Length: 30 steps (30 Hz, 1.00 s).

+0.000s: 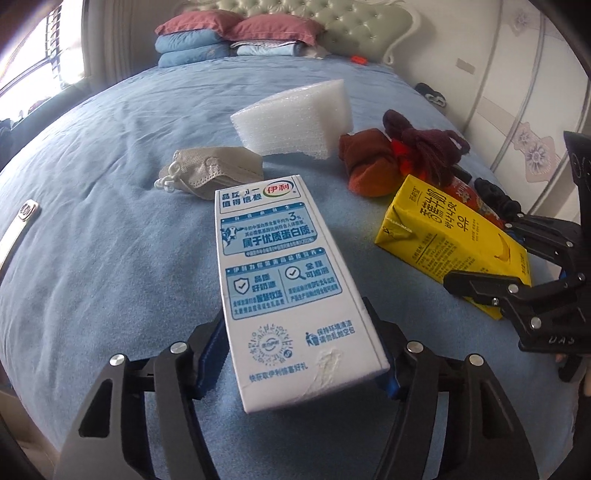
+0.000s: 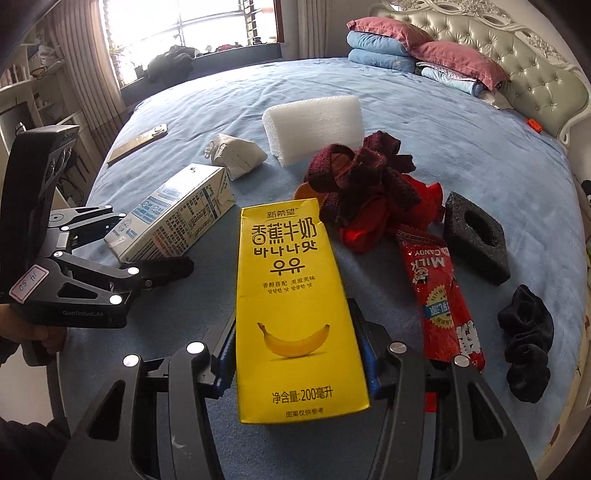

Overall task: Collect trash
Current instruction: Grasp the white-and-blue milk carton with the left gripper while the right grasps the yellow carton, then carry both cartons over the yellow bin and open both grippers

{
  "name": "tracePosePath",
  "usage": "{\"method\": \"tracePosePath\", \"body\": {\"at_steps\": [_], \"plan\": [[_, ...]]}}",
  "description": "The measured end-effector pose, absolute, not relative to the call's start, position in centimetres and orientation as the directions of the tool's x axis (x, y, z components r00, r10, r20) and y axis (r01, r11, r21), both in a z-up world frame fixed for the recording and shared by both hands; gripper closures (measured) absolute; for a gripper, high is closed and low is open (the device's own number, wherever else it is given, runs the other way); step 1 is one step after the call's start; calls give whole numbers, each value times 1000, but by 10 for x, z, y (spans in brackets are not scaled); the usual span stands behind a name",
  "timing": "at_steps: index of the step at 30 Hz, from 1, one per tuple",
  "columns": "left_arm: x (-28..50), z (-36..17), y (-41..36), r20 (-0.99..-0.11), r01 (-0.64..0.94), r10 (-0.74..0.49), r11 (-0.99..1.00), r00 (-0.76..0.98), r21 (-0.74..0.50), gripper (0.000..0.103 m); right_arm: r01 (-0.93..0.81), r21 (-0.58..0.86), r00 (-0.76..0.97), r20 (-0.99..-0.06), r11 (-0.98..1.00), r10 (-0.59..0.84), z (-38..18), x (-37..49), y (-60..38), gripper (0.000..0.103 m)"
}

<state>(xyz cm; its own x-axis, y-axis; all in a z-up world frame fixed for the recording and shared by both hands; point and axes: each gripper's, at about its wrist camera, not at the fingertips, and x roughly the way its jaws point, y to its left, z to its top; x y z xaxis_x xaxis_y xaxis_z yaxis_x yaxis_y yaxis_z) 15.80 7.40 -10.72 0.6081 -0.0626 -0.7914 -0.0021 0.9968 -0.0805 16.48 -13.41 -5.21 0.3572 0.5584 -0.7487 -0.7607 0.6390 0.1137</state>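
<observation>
The left gripper [image 1: 301, 354] pinches the white carton [image 1: 284, 273] by its near end; the right gripper [image 2: 299, 363] pinches the yellow carton [image 2: 295, 299] likewise, both on the bed [image 1: 110, 221]. Held so near the end, either carton could swing down and slip out when lifted.

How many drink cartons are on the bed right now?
2. The white milk carton sits between the left gripper pads; the yellow banana milk carton between the right gripper pads.

blue-covered bed [image 2: 424, 122], tufted pale green headboard [image 2: 491, 48], stacked pillows [image 1: 236, 37], bright curtained window [image 2: 192, 26], patterned white wall [image 1: 517, 85]
</observation>
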Motion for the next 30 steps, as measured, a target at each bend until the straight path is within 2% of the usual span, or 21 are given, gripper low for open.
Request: {"method": "tracePosePath", "body": {"at_steps": [2, 4, 16, 24, 30], "plan": [[157, -107, 77, -787, 23, -87, 996, 610, -91, 42, -749, 116, 368, -746, 653, 555, -52, 164, -135, 52], [157, -107, 80, -786, 45, -97, 995, 611, -88, 49, -744, 109, 381, -742, 659, 552, -50, 160, -135, 52], [132, -99, 75, -764, 125, -184, 983, 619, -135, 50, -729, 40, 475, -689, 684, 547, -31, 115, -158, 53], [111, -82, 33, -738, 247, -263, 960, 621, -135, 50, -677, 79, 519, -655, 732, 550, -19, 90, -212, 53], [102, -71, -21, -731, 367, -336, 922, 593, -126, 50, -582, 109, 574, -647, 806, 502, -23, 75, -273, 53]]}}
